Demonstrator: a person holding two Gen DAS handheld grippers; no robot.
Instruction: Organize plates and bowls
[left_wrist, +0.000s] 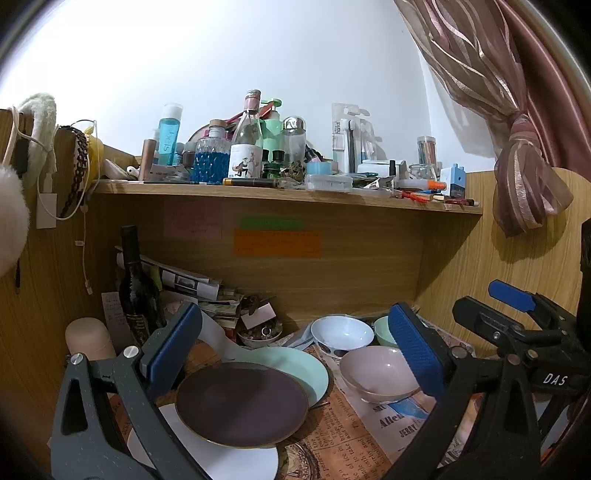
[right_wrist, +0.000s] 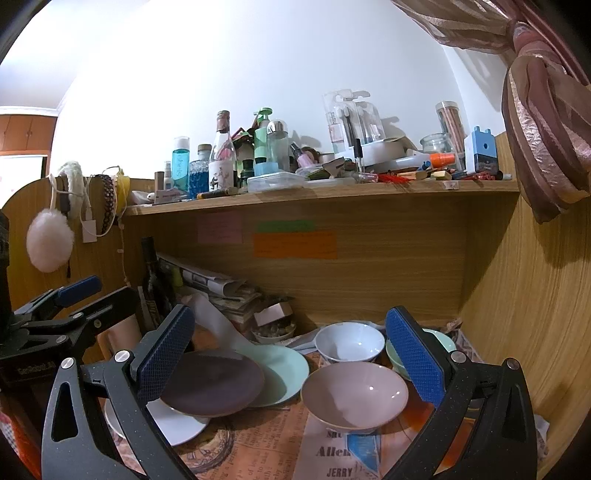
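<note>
Both hand-held tools hang low over the desk with fingers spread wide and nothing between them: the left gripper (left_wrist: 291, 354) frames the plates, the right gripper (right_wrist: 291, 362) frames the bowls.

On the newspaper-covered desk (right_wrist: 258, 450), the white plate (left_wrist: 229, 458) lies at 7 o'clock in the left view, partly under the dark purple plate (left_wrist: 242, 402), which in turn overlaps the mint green plate (left_wrist: 295, 365) towards 1 o'clock. At 3 o'clock from these plates sits the pink bowl (right_wrist: 354, 395), upright, apart from them. Just behind it, at 12 o'clock, stands the white bowl (right_wrist: 349, 341), and the mint green bowl (right_wrist: 443, 339) shows at 2 o'clock, partly hidden by the right tool's finger.

Above, a wooden shelf (right_wrist: 321, 194) carries crowded bottles; a dark wine bottle (left_wrist: 135, 284) stands at 10 o'clock.
</note>
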